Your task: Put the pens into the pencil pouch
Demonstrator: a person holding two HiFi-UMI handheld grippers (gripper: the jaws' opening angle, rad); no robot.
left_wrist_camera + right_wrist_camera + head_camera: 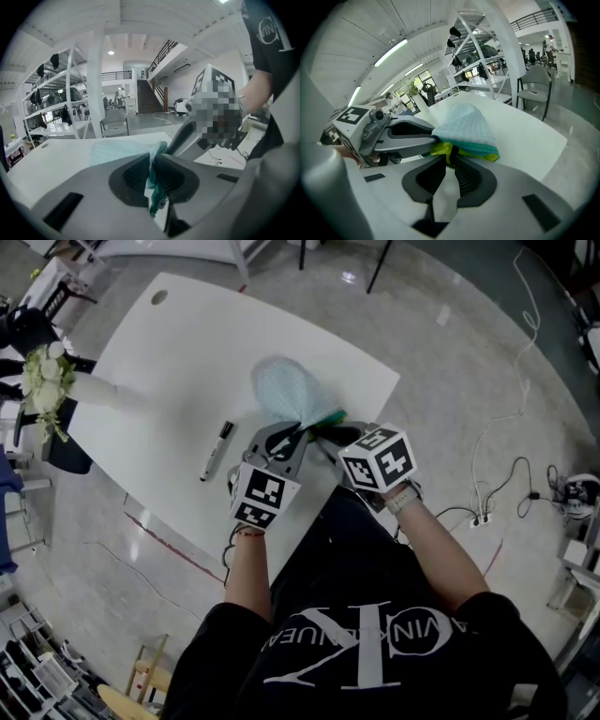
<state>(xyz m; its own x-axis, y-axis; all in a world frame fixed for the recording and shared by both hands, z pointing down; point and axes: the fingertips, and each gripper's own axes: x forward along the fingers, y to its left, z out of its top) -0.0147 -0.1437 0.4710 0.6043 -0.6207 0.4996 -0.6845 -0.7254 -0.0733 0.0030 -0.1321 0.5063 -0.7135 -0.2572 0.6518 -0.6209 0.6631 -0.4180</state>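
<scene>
Pinching the pouch (289, 390) from both sides: left gripper (152, 173) fingers clamped on its teal edge; right gripper (451, 163) fingers clamped on the zipper edge; pen (217, 451) lying on counter (178, 343), left of pouch.

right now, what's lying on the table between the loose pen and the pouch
Nothing. In the head view, the stretch of white table between the pen and the pencil pouch is bare.

Pen (217, 451) left of pouch (291, 390), on table (178, 343).
</scene>
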